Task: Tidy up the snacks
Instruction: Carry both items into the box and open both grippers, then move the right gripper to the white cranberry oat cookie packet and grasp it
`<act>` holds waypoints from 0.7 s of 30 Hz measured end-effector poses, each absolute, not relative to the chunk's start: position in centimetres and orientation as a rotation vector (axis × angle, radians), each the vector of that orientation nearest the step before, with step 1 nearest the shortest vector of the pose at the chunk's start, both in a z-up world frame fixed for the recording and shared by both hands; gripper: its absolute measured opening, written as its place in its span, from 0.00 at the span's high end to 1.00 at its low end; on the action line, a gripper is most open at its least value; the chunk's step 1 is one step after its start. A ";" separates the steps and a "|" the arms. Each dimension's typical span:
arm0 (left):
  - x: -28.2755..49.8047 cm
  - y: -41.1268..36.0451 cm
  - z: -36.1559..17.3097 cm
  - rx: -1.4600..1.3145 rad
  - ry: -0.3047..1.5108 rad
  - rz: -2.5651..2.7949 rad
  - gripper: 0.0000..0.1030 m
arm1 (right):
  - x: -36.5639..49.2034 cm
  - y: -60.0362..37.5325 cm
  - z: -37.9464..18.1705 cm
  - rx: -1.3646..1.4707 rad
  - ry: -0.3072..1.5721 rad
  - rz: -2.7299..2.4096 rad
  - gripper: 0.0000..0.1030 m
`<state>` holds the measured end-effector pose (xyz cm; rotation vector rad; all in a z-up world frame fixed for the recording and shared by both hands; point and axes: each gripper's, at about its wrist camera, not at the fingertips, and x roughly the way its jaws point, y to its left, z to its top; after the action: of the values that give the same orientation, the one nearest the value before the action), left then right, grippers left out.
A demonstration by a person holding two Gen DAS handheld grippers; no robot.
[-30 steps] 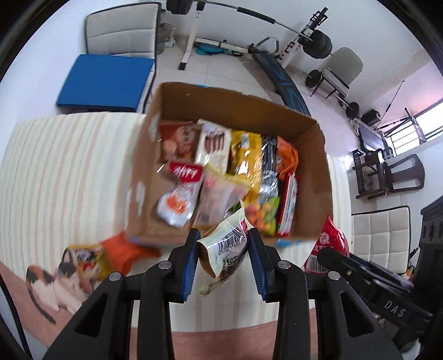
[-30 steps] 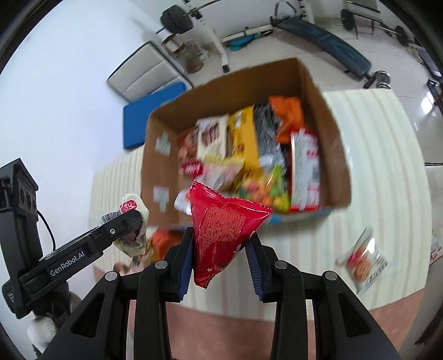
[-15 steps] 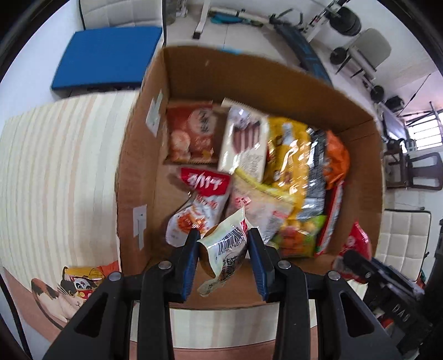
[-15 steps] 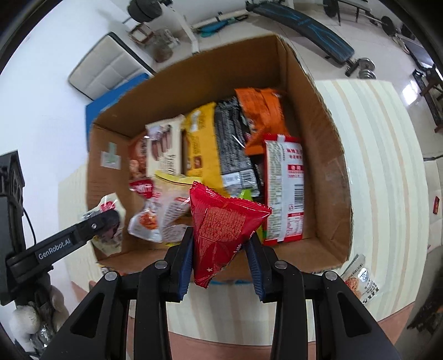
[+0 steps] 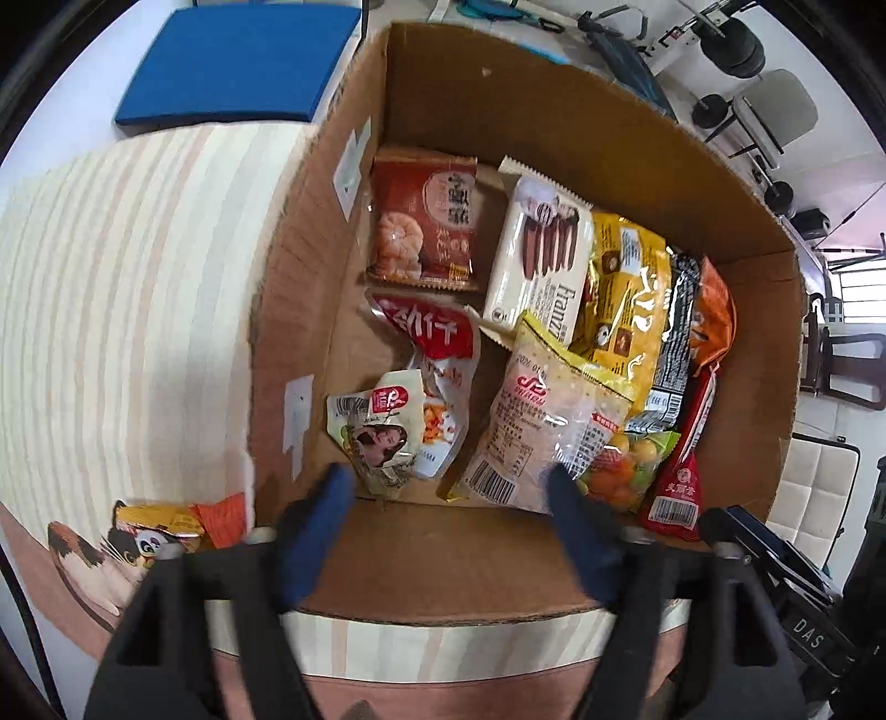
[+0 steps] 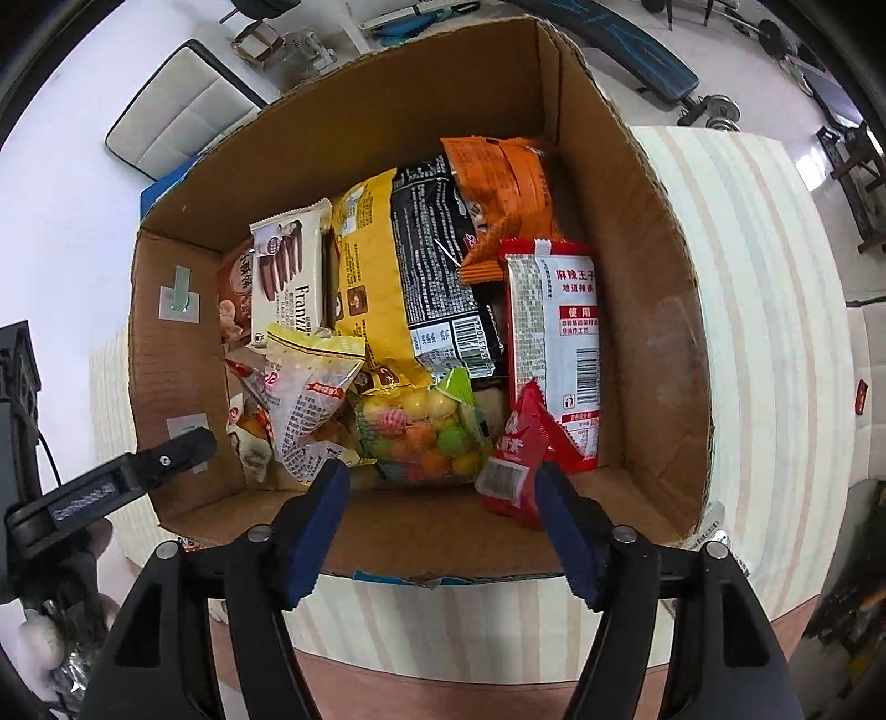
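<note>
Pale tiled floor, weight bench, blue mat, white padded chair, striped tablecloth

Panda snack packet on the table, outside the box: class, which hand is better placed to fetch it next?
Left. The panda packet lies beside the left tool, outside the box's left wall; the right tool hangs over the box's far end. Both tools' jaws are opening, nothing gripped.

A blue mat lies on the floor at eleven o'clock. A cushioned white chair stands at ten o'clock in the right wrist view. A weight bench sits at one o'clock, with barbell plates near it.
</note>
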<state>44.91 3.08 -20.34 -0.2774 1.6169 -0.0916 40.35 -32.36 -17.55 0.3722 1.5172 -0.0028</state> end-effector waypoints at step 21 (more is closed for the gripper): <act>35.7 -1.1 -12.5 -0.087 1.260 -0.054 0.17 | 32.2 -37.3 -13.6 0.314 1.402 -0.047 0.05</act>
<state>35.71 -1.11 -12.46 -0.0867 1.2598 -0.0537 32.19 -37.31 -13.58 0.3139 1.4022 -0.0466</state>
